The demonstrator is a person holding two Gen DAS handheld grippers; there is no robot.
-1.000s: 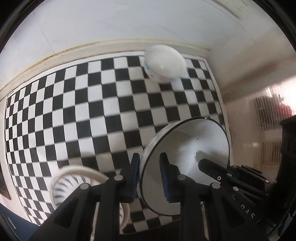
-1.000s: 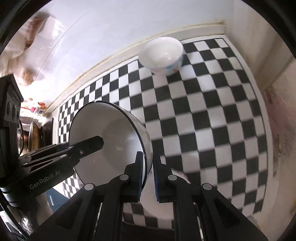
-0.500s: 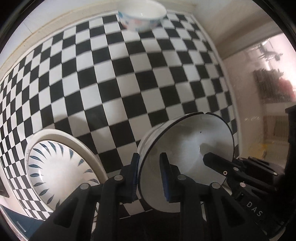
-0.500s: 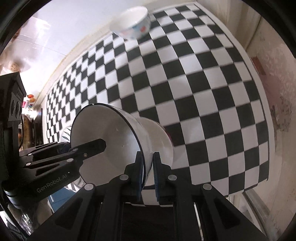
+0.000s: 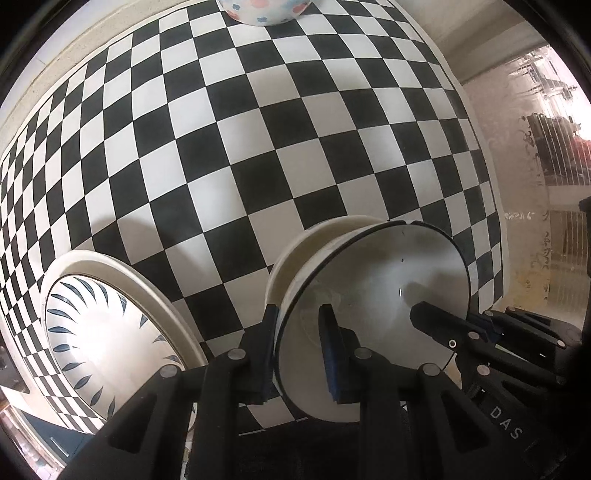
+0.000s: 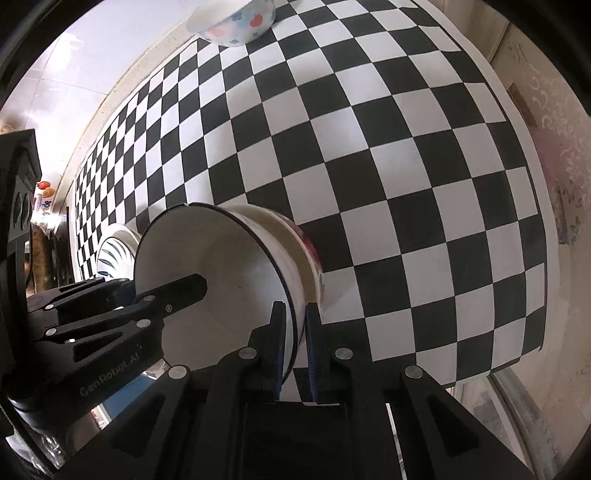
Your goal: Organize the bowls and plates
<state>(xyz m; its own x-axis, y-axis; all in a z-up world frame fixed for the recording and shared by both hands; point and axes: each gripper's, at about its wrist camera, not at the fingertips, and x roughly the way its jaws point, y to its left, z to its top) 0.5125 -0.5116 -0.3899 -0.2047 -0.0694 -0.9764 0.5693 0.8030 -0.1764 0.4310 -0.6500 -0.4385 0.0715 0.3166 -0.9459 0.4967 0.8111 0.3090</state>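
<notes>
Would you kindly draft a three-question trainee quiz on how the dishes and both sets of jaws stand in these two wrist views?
1. True or false: the left gripper and right gripper both clamp the rim of the black-rimmed bowl.
2. What sits directly beneath that bowl? A) the leaf-pattern plate B) a cream bowl C) bare checkered tablecloth
3. Fill in: the flowered bowl stands at the ____ edge of the cloth.

Key: 1 true; 2 B; 3 far
</notes>
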